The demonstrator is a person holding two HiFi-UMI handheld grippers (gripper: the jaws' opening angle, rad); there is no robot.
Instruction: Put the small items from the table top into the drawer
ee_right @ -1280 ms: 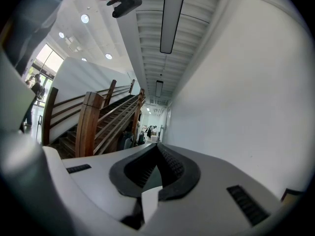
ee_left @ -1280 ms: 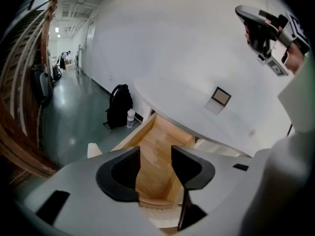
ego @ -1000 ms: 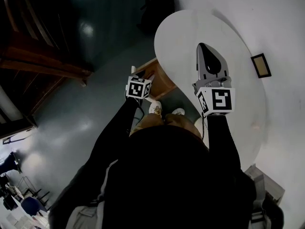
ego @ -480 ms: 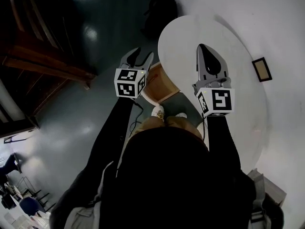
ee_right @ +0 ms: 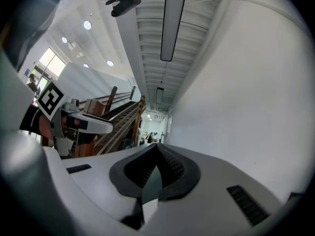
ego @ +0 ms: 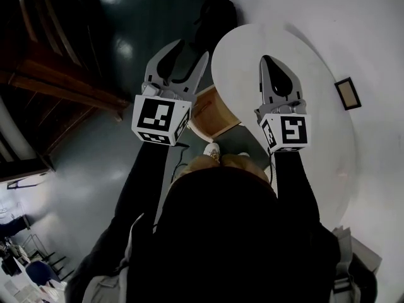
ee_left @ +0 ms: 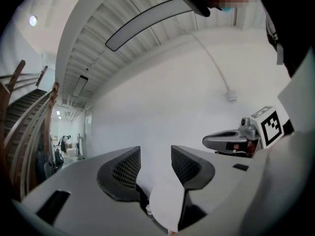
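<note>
Head view, steeply down over the person's head and dark sleeves.

1. Round white table (ego: 315,131): landmark for the entries below.
2. Drawer (ego: 211,109): wooden, pulled out from under the table's left edge. It stands open, presumably to receive the items. Its inside is mostly hidden, so its contents cannot be told.
3. Small dark-framed item (ego: 346,93): flat and rectangular, lying on the table top near the right edge, well apart from the drawer. It is the only small item visible on the table and no gripper touches it. It looks thin and low, so a pick probably calls for jaws brought down around its edges.
4. Left gripper (ego: 191,50): held level, off the table's left side and above the drawer. The left gripper view (ee_left: 155,156) shows its jaws spread wide with only the white wall between them, so it holds nothing. That wide spread would suit a free hand.
5. Right gripper (ego: 268,62): held level over the middle of the table, short of the item and to its left. The right gripper view (ee_right: 157,149) shows the ribbed pads meeting at the tips with nothing between them. It would have to open before any pick.
6. Black bag (ego: 214,14): on the dark floor, just beyond the table's far left edge. It is not part of the task.

Status, judged: one item remains on the table and nothing is in hand.
</note>
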